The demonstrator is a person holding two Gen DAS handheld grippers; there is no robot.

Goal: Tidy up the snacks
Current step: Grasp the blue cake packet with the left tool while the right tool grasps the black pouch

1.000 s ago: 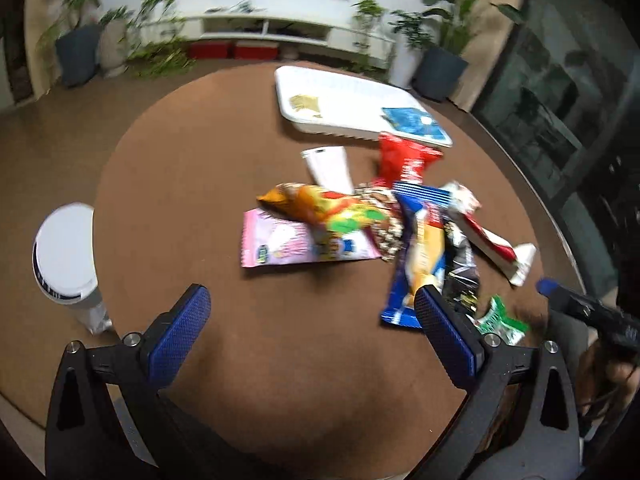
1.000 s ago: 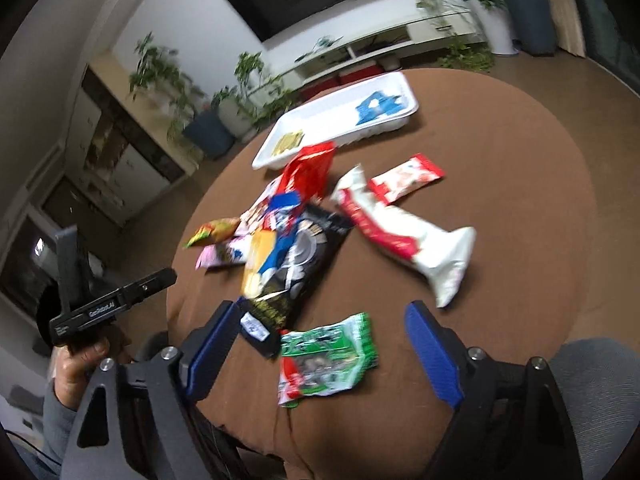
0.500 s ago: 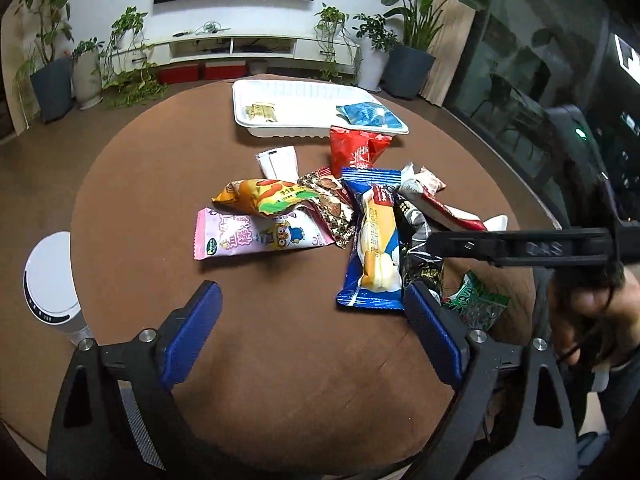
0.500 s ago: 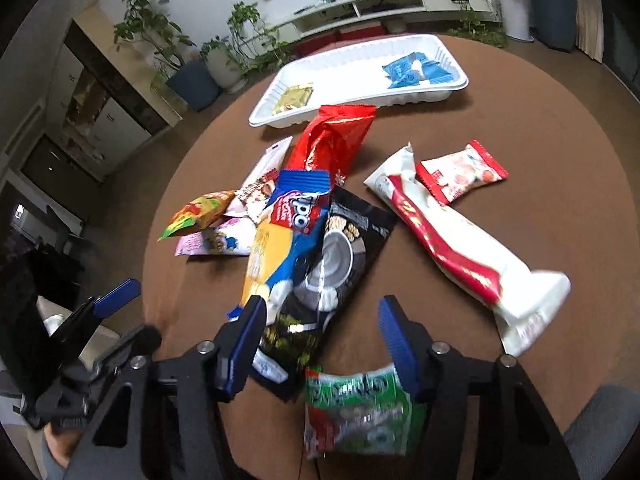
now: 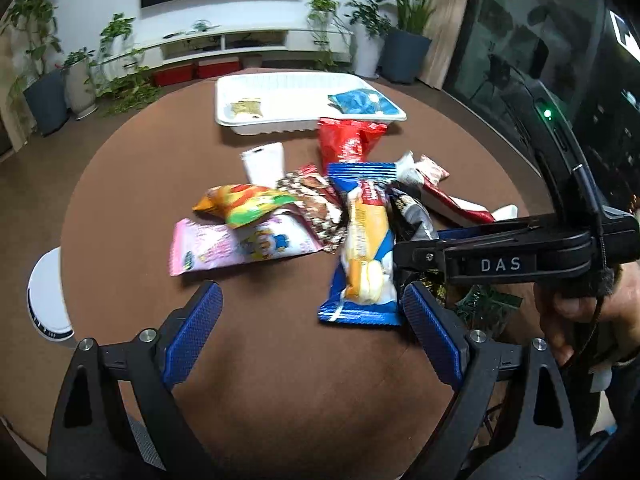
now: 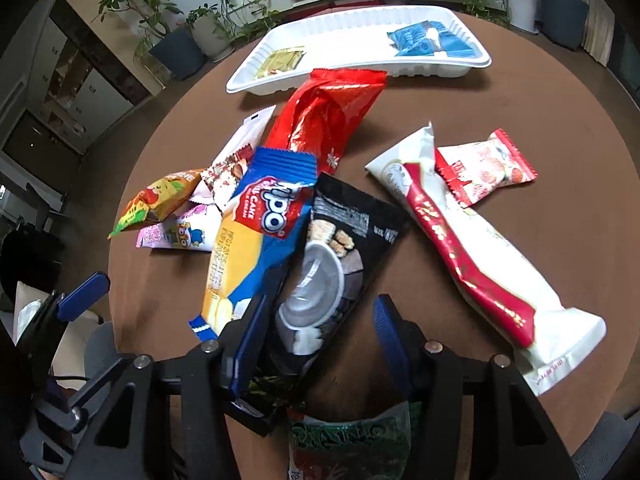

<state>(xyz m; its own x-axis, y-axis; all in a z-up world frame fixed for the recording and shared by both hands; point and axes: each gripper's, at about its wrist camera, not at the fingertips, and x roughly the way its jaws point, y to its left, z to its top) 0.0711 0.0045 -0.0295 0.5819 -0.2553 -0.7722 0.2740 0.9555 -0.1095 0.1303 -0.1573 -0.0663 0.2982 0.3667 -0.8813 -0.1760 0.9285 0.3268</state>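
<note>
Table: a round brown table (image 5: 120, 184) carried the whole spread, the snacks heaped right of its middle.
Tray: the white tray (image 6: 360, 28) sat at the far edge, holding a small gold packet (image 6: 282, 61) at one end and a blue packet (image 6: 430, 42) at the other.
Right gripper: the right gripper (image 6: 318, 320) pointed steeply down over the near end of the black cereal packet (image 6: 332, 252). Its jaws had just been closing, roughly half apart. The packet lay between them. The left pad was against the packet's edge, the right pad still stood clear of it over bare table, so there was no grip.
Blue cake bar: the blue and yellow cake bar (image 6: 256, 236) lay beside the black packet, overlapping its left edge, its near end just by the gripper's left finger.
Green packet: a green packet (image 6: 352, 440) lay under the right gripper's body, nearest the table's edge.
Left gripper: the left gripper (image 5: 312, 332) hovered above bare table, jaws wide though they had just narrowed a little, nothing between them. Its right finger was close to the cake bar's near corner.
Hand: a hand (image 5: 592, 312) gripped the right tool's handle at the right of the left wrist view.
Red bag: the red bag (image 6: 324, 112) lay just before the tray.
White and red stick: the long white and red pack (image 6: 472, 248) lay apart to the right, a small strawberry packet (image 6: 484, 172) touching its far end.
Left of the pile: an orange and green bag (image 5: 244, 204) rested on a pink packet (image 5: 236, 244), with a white sachet (image 5: 264, 162) behind them.
</note>
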